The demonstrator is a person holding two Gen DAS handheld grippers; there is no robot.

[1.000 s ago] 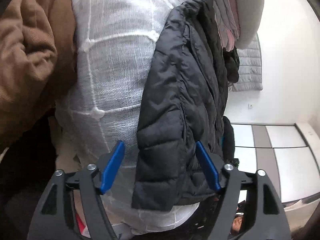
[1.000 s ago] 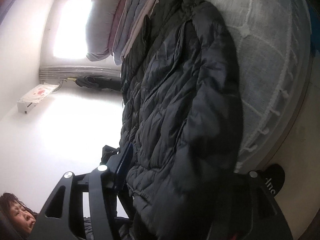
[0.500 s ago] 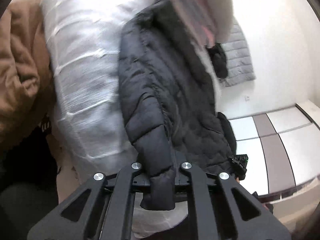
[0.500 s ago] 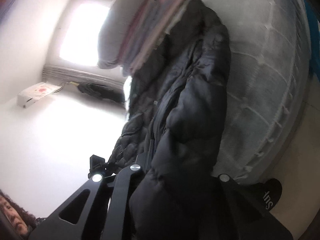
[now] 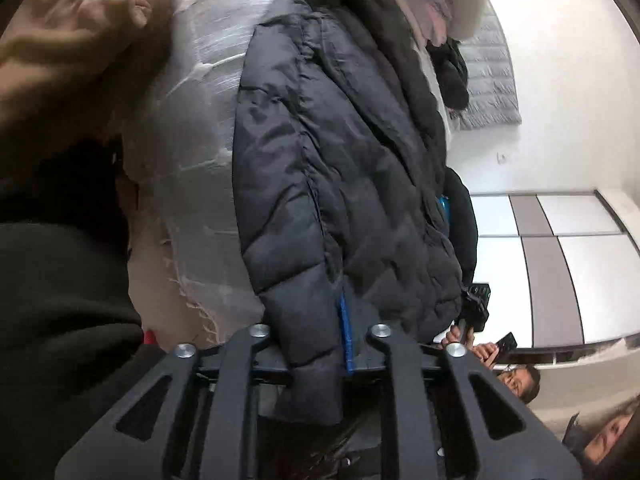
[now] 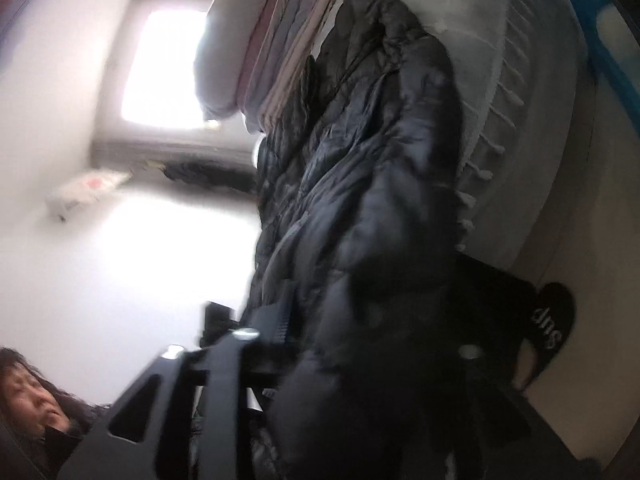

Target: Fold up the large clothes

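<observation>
While the garment hangs from both grips, entries run as follows.

Jacket: black quilted puffer jacket (image 5: 340, 184), stretched lengthwise over the white bedspread (image 5: 192, 128), its near end lifted toward both cameras.
Left gripper (image 5: 312, 344): jaws narrow and easing apart; a sleeve or hem end sits between them, blue pad (image 5: 346, 336) against the fabric.
Right gripper (image 6: 344, 344): jaws opening, thick padded fabric between them; the frame is blurred, so firm contact is uncertain.
Surroundings: brown garment (image 5: 68, 52) heaped at the left edge; folded bedding (image 6: 256, 52) stacked at the far end; black slipper (image 6: 548, 324) on the floor.
Risk: slick shell may slip out as the jaws loosen, dropping one corner and skewing the fold.
Risk, secondary: dragging could rumple the bedspread.
</observation>
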